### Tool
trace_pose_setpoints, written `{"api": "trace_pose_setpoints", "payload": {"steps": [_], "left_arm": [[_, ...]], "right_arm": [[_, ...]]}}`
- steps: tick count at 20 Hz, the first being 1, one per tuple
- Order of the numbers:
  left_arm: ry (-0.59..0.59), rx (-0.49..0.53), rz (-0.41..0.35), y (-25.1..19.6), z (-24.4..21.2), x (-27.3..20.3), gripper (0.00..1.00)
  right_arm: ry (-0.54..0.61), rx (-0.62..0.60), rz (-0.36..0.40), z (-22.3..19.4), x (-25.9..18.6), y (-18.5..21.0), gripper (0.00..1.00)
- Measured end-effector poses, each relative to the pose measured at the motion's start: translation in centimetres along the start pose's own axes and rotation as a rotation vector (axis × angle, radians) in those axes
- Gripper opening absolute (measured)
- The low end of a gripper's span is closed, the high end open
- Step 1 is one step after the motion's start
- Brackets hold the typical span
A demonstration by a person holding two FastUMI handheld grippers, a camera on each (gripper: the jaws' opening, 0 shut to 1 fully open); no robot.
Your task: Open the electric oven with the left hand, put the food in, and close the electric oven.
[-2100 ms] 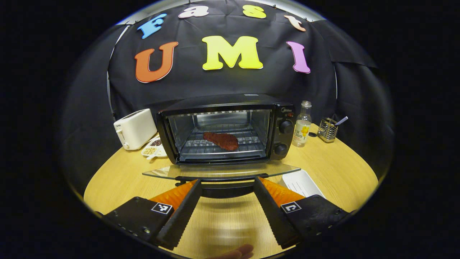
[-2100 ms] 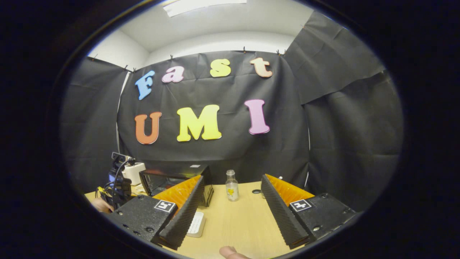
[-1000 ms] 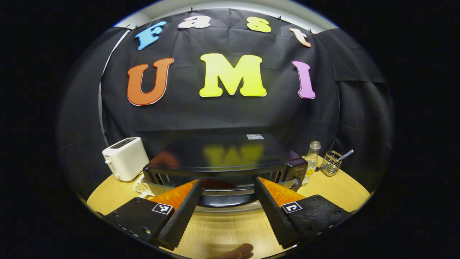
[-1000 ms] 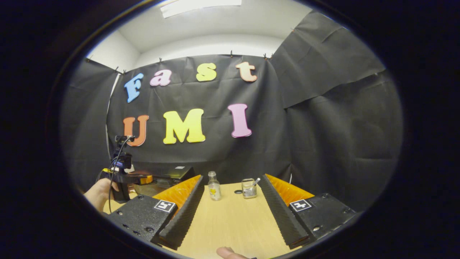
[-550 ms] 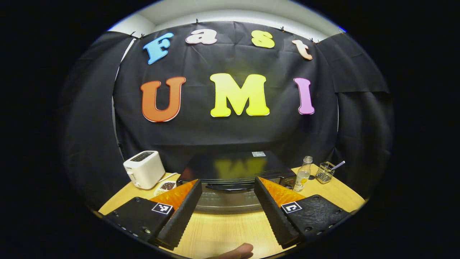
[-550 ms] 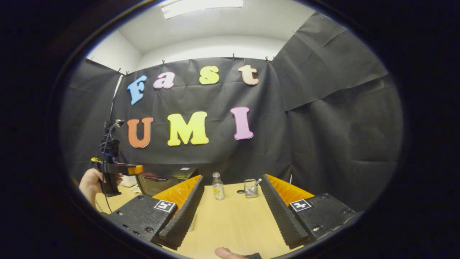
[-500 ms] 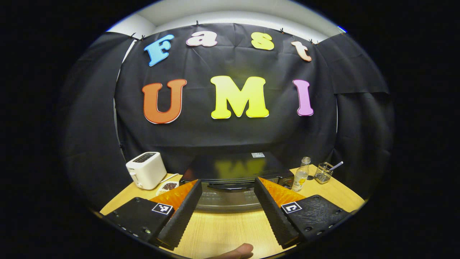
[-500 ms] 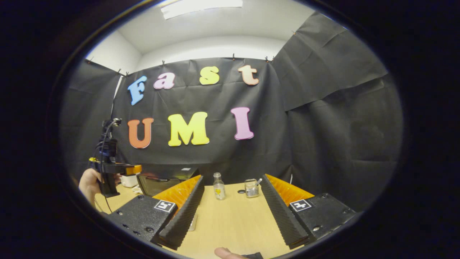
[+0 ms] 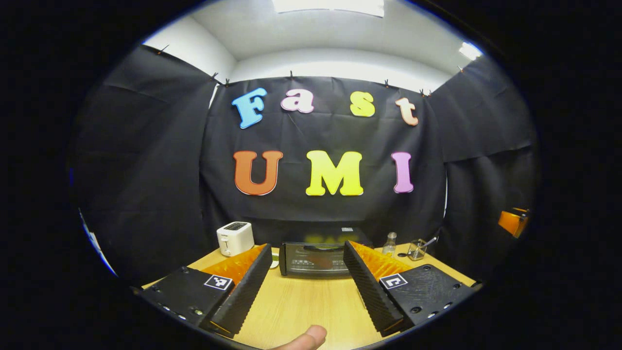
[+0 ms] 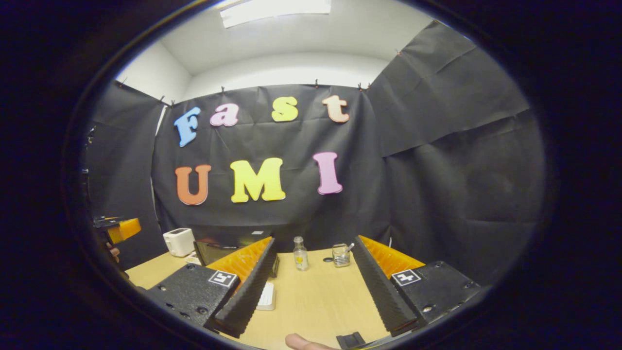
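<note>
The black electric oven (image 9: pixel 311 260) stands at the far middle of the wooden table (image 9: pixel 306 306) with its glass door shut. A reddish piece of food (image 9: pixel 318 262) shows dimly through the glass. My left gripper (image 9: pixel 306 247) is open and empty, well back from the oven. My right gripper (image 10: pixel 314 240) is open and empty too, over the table to the oven's right. In the right gripper view the oven (image 10: pixel 211 250) is partly hidden behind the gripper's left finger. An orange part of each gripper shows at the edge of the other's view, the right gripper (image 9: pixel 512 221) and the left gripper (image 10: pixel 121 229).
A white toaster (image 9: pixel 234 238) stands left of the oven. A small glass bottle (image 10: pixel 301 253) and a wire holder (image 10: pixel 341 255) stand to its right. A white tray (image 10: pixel 266 296) lies on the table in front of the oven's right side.
The oven door went from lying open to shut, lifted by my left gripper. That gripper then drew back, so the oven looks much smaller. The right gripper pulled back slightly.
</note>
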State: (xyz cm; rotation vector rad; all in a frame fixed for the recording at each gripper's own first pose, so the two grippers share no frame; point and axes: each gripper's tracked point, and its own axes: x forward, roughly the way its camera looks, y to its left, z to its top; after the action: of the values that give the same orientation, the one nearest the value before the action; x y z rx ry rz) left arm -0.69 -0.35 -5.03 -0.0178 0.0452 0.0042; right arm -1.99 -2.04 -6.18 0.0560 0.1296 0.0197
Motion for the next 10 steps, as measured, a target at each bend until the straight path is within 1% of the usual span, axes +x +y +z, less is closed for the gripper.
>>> {"api": "trace_pose_setpoints", "payload": {"steps": [1, 2, 3, 5, 6, 10], "left_arm": [[0.007, -0.011, -0.009, -0.2, -0.6, -1.0, 0.93], [0.016, -0.023, -0.004, -0.1, -1.1, -1.7, 0.84], [0.019, -0.024, -0.003, 0.1, -1.2, -2.0, 0.93], [0.018, -0.002, 0.009, 0.7, -1.0, -2.4, 0.93], [0.013, 0.002, 0.013, 0.8, -0.8, -2.5, 0.93], [0.022, 0.012, 0.002, 0.4, -1.1, -2.5, 0.93]], "right_arm": [[-0.003, 0.000, 0.021, 0.0, -0.2, 0.5, 1.00], [-0.010, -0.004, 0.036, 0.2, -0.4, 1.1, 1.00], [-0.019, -0.008, 0.046, 0.3, -0.5, 1.3, 0.96], [-0.031, -0.013, 0.050, 0.5, -0.9, 1.6, 0.96], [-0.032, -0.013, 0.053, 0.6, -1.1, 1.8, 1.00], [-0.040, -0.016, 0.075, 0.8, -1.4, 2.4, 1.00]]}}
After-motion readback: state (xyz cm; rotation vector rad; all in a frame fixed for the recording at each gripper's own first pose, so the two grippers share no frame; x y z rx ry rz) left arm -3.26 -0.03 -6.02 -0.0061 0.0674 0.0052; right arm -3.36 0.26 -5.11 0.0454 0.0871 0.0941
